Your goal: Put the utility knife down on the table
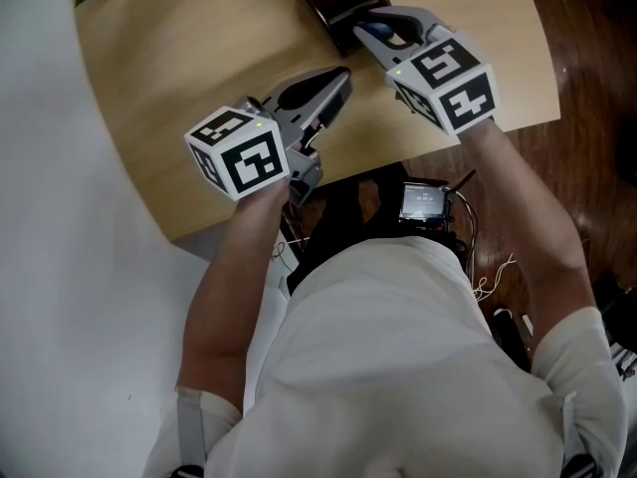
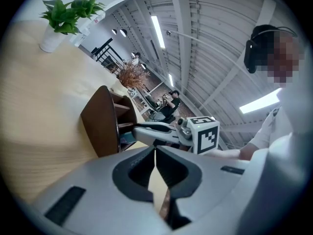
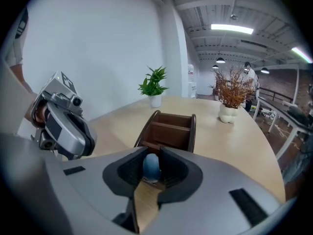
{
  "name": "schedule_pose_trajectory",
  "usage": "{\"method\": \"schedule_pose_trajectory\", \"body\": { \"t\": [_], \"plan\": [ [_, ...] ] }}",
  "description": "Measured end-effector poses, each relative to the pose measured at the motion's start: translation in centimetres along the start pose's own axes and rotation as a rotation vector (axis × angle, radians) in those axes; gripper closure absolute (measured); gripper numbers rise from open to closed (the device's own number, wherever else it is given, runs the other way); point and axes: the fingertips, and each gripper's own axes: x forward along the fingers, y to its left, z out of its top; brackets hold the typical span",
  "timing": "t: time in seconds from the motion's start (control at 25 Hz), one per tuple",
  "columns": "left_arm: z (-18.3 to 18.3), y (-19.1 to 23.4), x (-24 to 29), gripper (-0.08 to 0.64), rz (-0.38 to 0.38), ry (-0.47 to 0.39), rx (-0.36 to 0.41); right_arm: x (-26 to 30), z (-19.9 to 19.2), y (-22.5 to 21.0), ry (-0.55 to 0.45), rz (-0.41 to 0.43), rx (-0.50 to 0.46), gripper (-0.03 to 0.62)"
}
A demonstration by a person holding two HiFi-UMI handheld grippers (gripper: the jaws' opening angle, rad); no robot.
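The right gripper (image 1: 370, 30) has its jaws drawn in close on the rounded blue end of the utility knife (image 3: 150, 166), which is all of the knife that shows, so how much of it sits inside the grip and which way its blade end points cannot be told. It hangs over the wooden table (image 1: 189, 58), right at the open front of the brown desk organiser (image 3: 168, 129). The left gripper (image 2: 155, 154) is pressed together on nothing and hovers just beside. The likeliest trouble is the smooth, rounded handle slipping or swivelling in such a small hold if the gripper tilts on the way down. Letting go too high would make the knife bounce or skid, and lowering it this close could catch the organiser's wall or the left gripper's tip
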Motion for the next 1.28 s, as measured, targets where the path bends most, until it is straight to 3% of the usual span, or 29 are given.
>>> {"method": "schedule_pose_trajectory", "body": {
  "t": [0.44,0.92,1.04,1.28],
  "plan": [
    [-0.2,0.1,-0.1,0.556,0.008,0.0,-0.02,1.4,-0.2,-0.1,0.026,-0.012,-0.107,0.517],
    [-0.3,0.2,-0.2,0.555,0.013,0.0,-0.028,2.8,-1.4,-0.6,0.064,-0.005,-0.132,0.515],
    [-0.3,0.2,-0.2,0.555,0.016,-0.002,-0.028,2.8,-1.7,-0.8,0.069,-0.008,-0.125,0.479],
    [-0.2,0.2,-0.2,0.555,0.014,-0.002,-0.03,2.7,-2.0,-1.1,0.071,-0.017,-0.115,0.466]
  ]
}}
